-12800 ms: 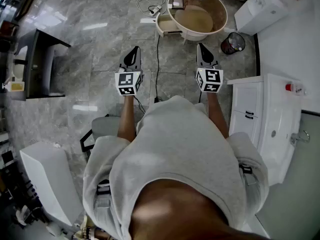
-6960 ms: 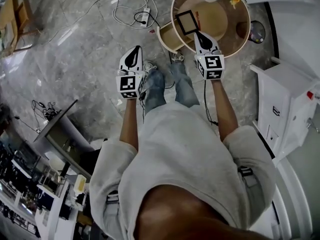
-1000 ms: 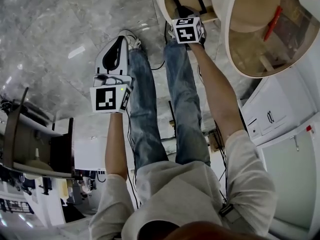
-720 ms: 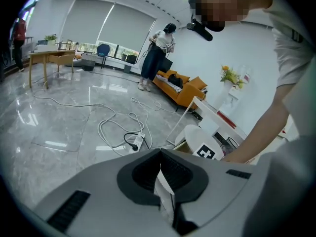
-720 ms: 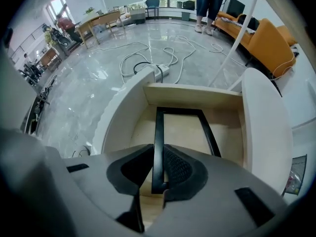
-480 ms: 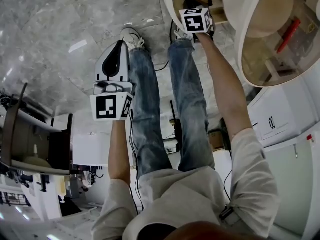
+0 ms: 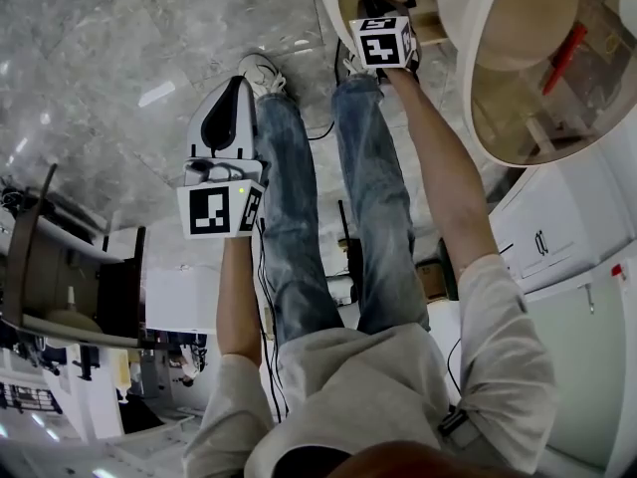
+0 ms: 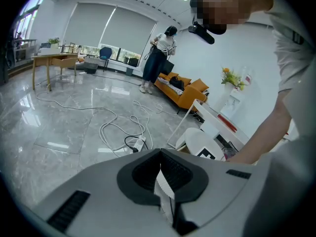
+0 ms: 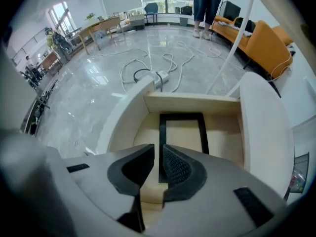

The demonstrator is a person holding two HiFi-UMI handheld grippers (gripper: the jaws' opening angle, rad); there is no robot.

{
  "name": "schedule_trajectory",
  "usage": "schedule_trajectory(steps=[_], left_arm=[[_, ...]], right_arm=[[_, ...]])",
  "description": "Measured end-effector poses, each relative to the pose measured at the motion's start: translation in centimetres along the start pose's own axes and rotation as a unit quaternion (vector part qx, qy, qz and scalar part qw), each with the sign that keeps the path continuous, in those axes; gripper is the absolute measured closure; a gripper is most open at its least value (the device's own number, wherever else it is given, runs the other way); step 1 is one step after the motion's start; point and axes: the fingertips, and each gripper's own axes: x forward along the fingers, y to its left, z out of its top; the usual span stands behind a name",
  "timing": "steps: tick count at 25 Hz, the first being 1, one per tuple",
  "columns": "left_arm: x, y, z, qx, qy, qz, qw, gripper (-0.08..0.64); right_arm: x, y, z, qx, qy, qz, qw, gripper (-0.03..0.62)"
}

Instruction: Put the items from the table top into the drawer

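Observation:
The drawer point(image 9: 187, 102) of the round white table point(image 7: 468, 88) is pulled out. A black rectangular frame point(image 9: 181, 116) lies flat on its wooden floor. My right gripper point(image 9: 158, 149) hangs just above the frame's near left corner. Its jaws stand a narrow gap apart, and the frame's left bar shows through the gap without filling it. In the head view only that gripper's marker cube point(image 7: 383, 40) shows, at the drawer's mouth. A red pen point(image 7: 564, 58) lies on the tabletop. My left gripper point(image 7: 234, 82) is held out over the floor, shut and empty point(image 8: 160, 154).
A power strip point(image 9: 160, 78) with looped cables lies on the marble floor beyond the drawer. A white cabinet point(image 7: 567, 237) stands to the right of the table. My legs and a shoe point(image 7: 261, 68) are below the grippers. An orange sofa point(image 9: 266, 43) and a standing person point(image 8: 158, 58) are farther off.
Seven seconds ago the frame was on the tabletop at my right gripper's tips; it now lies in the drawer. Over the last second that gripper edged deeper over the drawer. The left barely moved.

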Motion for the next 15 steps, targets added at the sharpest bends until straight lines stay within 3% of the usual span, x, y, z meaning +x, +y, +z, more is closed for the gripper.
schedule_trajectory(steps=[6, 15], left_arm=[[-1.0, -2.3, 4.2, 0.018, -0.02, -0.013, 0.9996, 0.545], [-4.1, -5.8, 11.3, 0.055, -0.063, -0.021, 0.9963, 0.545]], right_arm=[[-7.9, 2.8, 4.6, -0.001, -0.1, 0.027, 0.995, 0.56], [-23.3, 5.3, 10.3, 0.001, -0.224, 0.056, 0.973, 0.566]])
